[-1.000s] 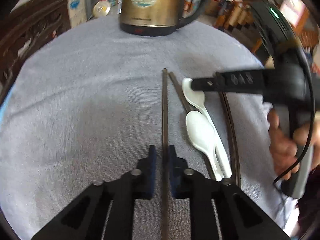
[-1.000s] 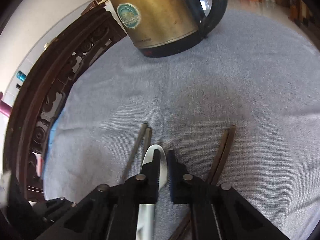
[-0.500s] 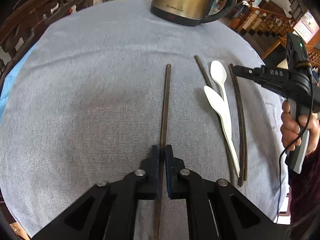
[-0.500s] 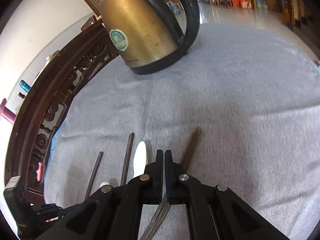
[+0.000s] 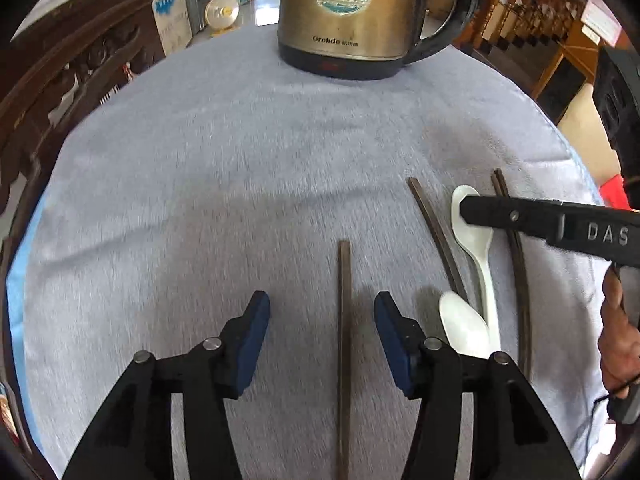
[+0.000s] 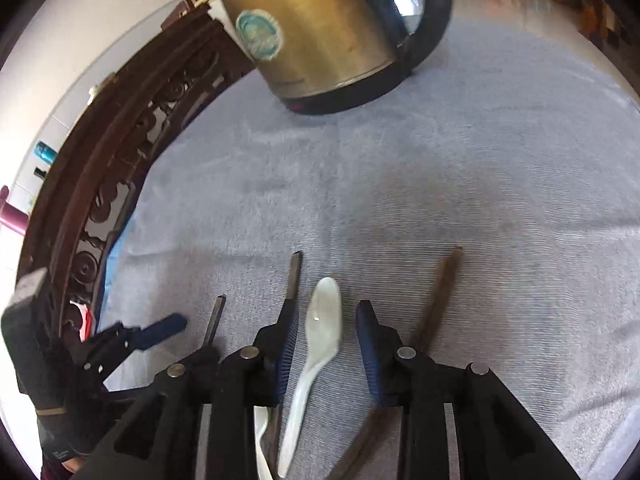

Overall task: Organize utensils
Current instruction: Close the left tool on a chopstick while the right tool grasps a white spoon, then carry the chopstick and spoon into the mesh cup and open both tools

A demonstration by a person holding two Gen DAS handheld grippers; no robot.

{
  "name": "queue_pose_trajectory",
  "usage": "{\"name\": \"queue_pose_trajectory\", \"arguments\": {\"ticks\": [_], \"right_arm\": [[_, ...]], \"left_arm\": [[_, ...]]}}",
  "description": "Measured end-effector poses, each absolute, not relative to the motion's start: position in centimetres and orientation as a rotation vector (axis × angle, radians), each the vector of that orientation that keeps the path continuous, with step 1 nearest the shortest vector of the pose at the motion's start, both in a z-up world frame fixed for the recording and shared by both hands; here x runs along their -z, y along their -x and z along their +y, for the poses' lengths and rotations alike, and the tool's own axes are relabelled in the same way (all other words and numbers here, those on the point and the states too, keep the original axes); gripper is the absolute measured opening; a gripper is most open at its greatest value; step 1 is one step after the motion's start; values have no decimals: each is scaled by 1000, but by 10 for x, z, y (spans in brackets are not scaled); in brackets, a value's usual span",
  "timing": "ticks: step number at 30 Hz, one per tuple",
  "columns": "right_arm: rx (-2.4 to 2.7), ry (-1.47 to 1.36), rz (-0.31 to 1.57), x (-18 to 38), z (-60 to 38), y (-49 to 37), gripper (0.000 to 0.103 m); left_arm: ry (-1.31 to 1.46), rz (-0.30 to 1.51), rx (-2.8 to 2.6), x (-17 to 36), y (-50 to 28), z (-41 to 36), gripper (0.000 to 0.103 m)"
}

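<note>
Left gripper (image 5: 322,312) spread wide, low over the grey cloth (image 5: 240,168), gripping nothing; between its blue pads (image 5: 256,332) but touching neither, one dark chopstick (image 5: 344,340) flat on the cloth, near end cut off at the frame's bottom edge. To the right, a second chopstick (image 5: 436,236), lower part hidden behind two white spoons (image 5: 480,256); nearer spoon's bowl (image 5: 464,324) partly covered by the left gripper's right finger. Farther right, a dark pair of chopsticks (image 5: 520,280) lying close together, crossed from above by the right gripper's black finger.

Right gripper (image 6: 326,328) also parted, empty, straddling the far spoon (image 6: 320,340) without contact; spoon's handle end lost under the gripper body; second spoon only a sliver (image 6: 262,436) there. Chopstick pair (image 6: 438,296) blurred, hard to separate into two.

Brass kettle (image 5: 352,16) upright at the far edge, top cut off.
</note>
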State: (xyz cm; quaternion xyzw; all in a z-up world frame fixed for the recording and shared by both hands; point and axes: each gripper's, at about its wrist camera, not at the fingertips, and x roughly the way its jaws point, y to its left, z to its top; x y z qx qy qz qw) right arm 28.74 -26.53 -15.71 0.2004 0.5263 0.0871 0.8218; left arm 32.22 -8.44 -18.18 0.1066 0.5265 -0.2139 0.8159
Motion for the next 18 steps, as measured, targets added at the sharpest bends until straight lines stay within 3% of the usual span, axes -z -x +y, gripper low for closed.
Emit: {"name": "queue_pose_trajectory", "arguments": {"ticks": [1, 2, 3, 5, 10, 18], "right_arm": [[-178, -418, 1124, 159, -263, -289, 32], [-174, -414, 1128, 162, -261, -291, 32], [-170, -410, 1121, 163, -260, -291, 20], [-166, -382, 1114, 163, -256, -292, 5], [-134, -364, 1032, 157, -258, -279, 5], [-69, -410, 847, 127, -287, -234, 5]], "left_arm": [[-250, 1104, 453, 182, -324, -87, 38], [-265, 1094, 455, 182, -325, -88, 20], [-273, 1086, 466, 183, -328, -92, 7], [-217, 1094, 491, 182, -335, -89, 7], [-113, 1079, 497, 176, -333, -65, 5], [12, 919, 493, 124, -295, -18, 5]]}}
